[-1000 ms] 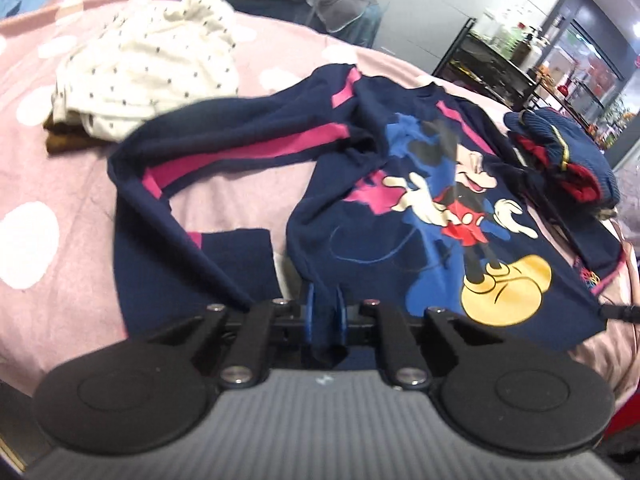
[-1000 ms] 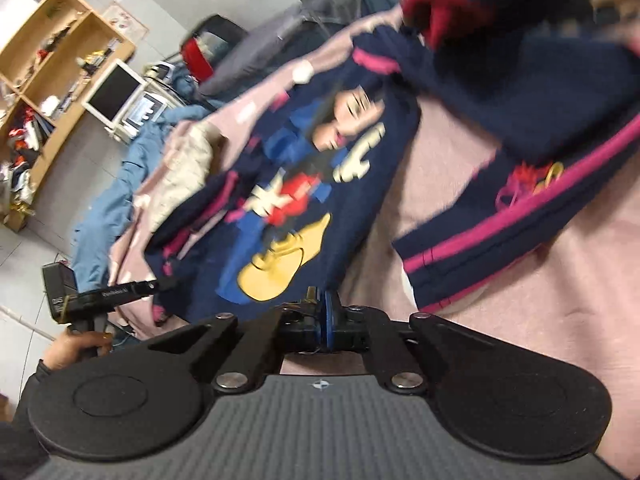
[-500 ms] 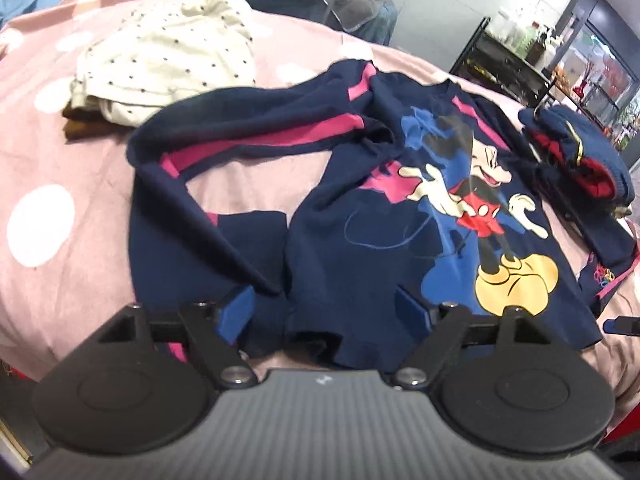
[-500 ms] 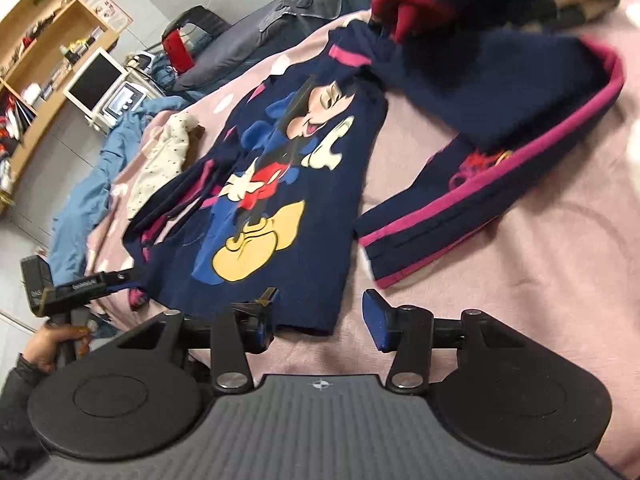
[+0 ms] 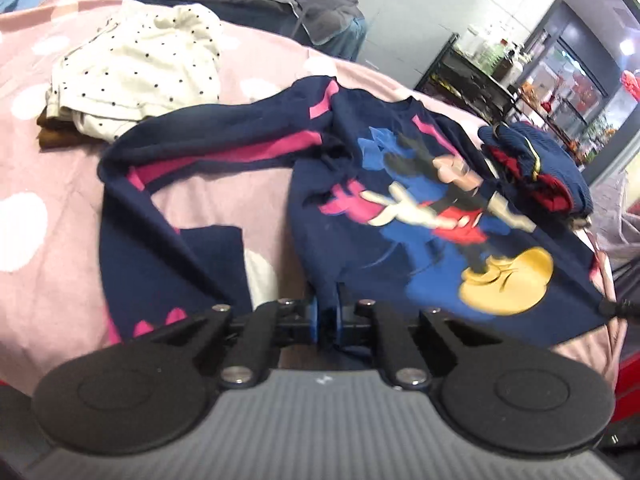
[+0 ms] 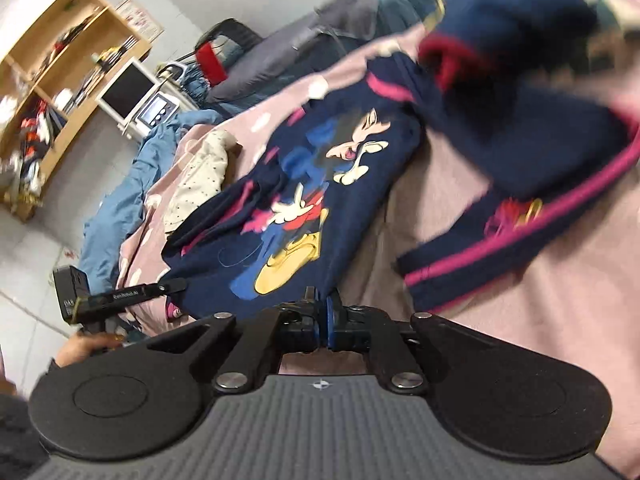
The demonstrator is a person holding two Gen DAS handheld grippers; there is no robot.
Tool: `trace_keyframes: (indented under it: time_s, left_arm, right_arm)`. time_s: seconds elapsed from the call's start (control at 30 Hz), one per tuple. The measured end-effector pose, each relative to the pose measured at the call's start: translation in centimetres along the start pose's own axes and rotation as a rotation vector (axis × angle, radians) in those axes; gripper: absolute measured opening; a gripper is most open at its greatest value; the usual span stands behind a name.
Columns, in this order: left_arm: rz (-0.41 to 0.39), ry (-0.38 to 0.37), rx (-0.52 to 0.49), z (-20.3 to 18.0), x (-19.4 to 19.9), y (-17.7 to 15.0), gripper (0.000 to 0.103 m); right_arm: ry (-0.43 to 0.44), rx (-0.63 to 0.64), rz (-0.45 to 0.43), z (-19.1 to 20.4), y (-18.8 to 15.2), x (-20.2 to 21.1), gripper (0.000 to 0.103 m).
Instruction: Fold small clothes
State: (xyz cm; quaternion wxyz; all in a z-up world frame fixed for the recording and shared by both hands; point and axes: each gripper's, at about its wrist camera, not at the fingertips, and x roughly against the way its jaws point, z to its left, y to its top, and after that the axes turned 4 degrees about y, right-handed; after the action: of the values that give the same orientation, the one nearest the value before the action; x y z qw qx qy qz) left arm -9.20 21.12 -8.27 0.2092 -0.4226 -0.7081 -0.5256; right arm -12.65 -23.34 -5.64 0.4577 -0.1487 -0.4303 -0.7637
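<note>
A navy cartoon-mouse sweatshirt (image 5: 420, 240) with pink sleeve stripes lies spread on the pink spotted bedcover (image 5: 52, 264). My left gripper (image 5: 326, 314) is shut on its bottom hem near the left corner. In the right wrist view the same sweatshirt (image 6: 304, 200) shows, and my right gripper (image 6: 326, 314) is shut on the hem's other corner. The left sleeve (image 5: 168, 184) lies bent to the left. The right sleeve (image 6: 520, 236) lies folded to the right.
A cream dotted garment (image 5: 136, 76) over a brown one sits at the back left. A folded navy and red garment (image 5: 536, 168) lies by the sweatshirt's collar. A dark sofa (image 5: 240, 12) stands behind. Blue fabric (image 6: 120, 208), a shelf (image 6: 52, 80) and a monitor are off the bed.
Both grippers were shut a second ago, opened half a second ago, and are now shut again on the sweatshirt's bottom hem, which is lifted slightly.
</note>
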Motion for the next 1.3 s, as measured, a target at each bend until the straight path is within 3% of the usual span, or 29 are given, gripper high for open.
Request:
trace_keyframes:
  time_s: [0.17, 0.27, 0.33, 0.37, 0.4, 0.47, 0.57, 0.7, 0.87, 1.03, 1.1, 1.13, 1.17, 1.23, 1.3]
  left_arm:
    - [0.120, 0.050, 0.053, 2.1, -3.2, -3.0, 0.007]
    - [0.091, 0.037, 0.121, 3.0, -3.5, -3.7, 0.010]
    - [0.113, 0.033, 0.116, 3.1, -3.3, -3.2, 0.016]
    - [0.123, 0.046, 0.097, 2.9, -3.0, -2.8, 0.029]
    - [0.123, 0.069, 0.067, 2.6, -2.6, -2.3, 0.056]
    - [0.091, 0.153, 0.009, 1.8, -1.3, -1.2, 0.072]
    - [0.041, 0.197, -0.053, 0.6, 0.7, 0.0, 0.074]
    - [-0.015, 0.199, -0.107, -1.4, 1.2, 1.0, 0.089]
    - [0.017, 0.158, -0.171, -4.9, -1.8, 1.3, 0.094]
    - [0.046, 0.079, -0.206, -7.9, -4.4, 0.7, 0.095]
    - [0.054, 0.057, -0.228, -8.9, -4.9, 0.5, 0.095]
    - [0.056, 0.049, -0.234, -9.2, -5.1, 0.5, 0.095]
    - [0.063, 0.044, -0.237, -9.5, -5.3, 0.4, 0.096]
    - [0.076, 0.045, -0.240, -9.7, -5.6, 0.3, 0.096]
    - [0.089, 0.046, -0.237, -9.7, -5.8, 0.1, 0.096]
  right_arm:
    - [-0.055, -0.057, 0.142, -2.4, -2.0, -3.1, 0.008]
    - [-0.116, -0.081, 0.171, -3.6, -3.5, -4.8, 0.024]
    - [-0.098, -0.083, 0.160, -3.6, -3.4, -4.5, 0.032]
    - [-0.097, -0.070, 0.152, -3.4, -3.1, -4.0, 0.039]
    - [-0.111, -0.044, 0.134, -3.2, -2.7, -3.4, 0.048]
    - [-0.153, -0.013, 0.091, -3.1, -2.0, -1.9, 0.059]
    - [-0.196, -0.031, 0.006, -3.7, -1.3, 0.0, 0.059]
    - [-0.298, -0.056, -0.078, -4.4, -1.6, 0.7, 0.060]
    - [-0.226, -0.203, -0.124, -5.7, -1.7, -0.9, 0.060]
    - [-0.235, -0.357, -0.175, -6.3, -1.8, -3.2, 0.064]
    - [-0.245, -0.405, -0.158, -6.5, -1.8, -3.6, 0.084]
    - [-0.255, -0.425, -0.153, -6.8, -1.9, -4.0, 0.086]
    - [-0.249, -0.438, -0.162, -6.9, -2.0, -4.0, 0.085]
    - [-0.241, -0.415, -0.179, -7.0, -2.1, -4.1, 0.074]
    - [-0.260, -0.360, -0.165, -6.9, -2.0, -4.1, 0.035]
